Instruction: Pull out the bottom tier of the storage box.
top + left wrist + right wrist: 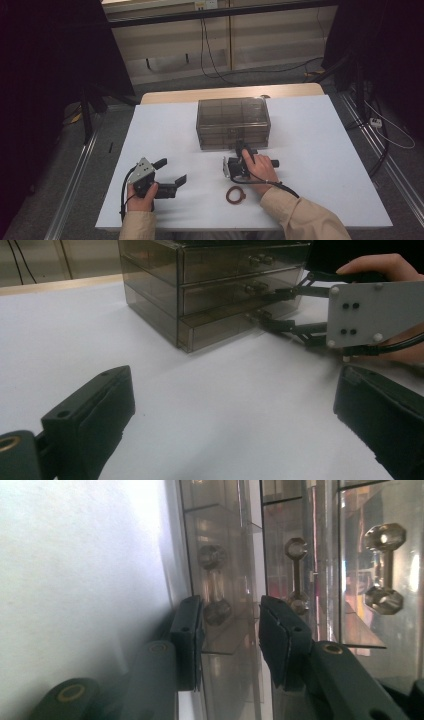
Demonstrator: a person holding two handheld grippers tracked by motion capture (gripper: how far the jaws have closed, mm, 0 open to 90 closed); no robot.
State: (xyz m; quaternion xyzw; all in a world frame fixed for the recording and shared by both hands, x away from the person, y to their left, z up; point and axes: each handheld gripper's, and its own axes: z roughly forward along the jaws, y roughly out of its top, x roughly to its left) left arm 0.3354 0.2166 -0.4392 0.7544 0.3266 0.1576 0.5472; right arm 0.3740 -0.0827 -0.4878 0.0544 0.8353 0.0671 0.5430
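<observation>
A smoky clear box of three drawers (233, 122) stands mid-table. My right gripper (240, 147) is turned on its side against the box's front. It is open, its jaws either side of the bottom drawer's knobbed handle (215, 587) with a gap to both pads. The left gripper view shows the same: the right gripper (270, 310) straddles that handle (257, 317), one finger above it and one below. My left gripper (172, 171) rests low over the table at the front left, jaws wide open with nothing between them, pointing towards the box (200, 280).
A brown ring (235, 194) lies on the white table (320, 150) just in front of the right hand. The middle drawer's handle (296, 572) and the top drawer's handle (383, 567) sit beside the one between the jaws. All three drawers look closed.
</observation>
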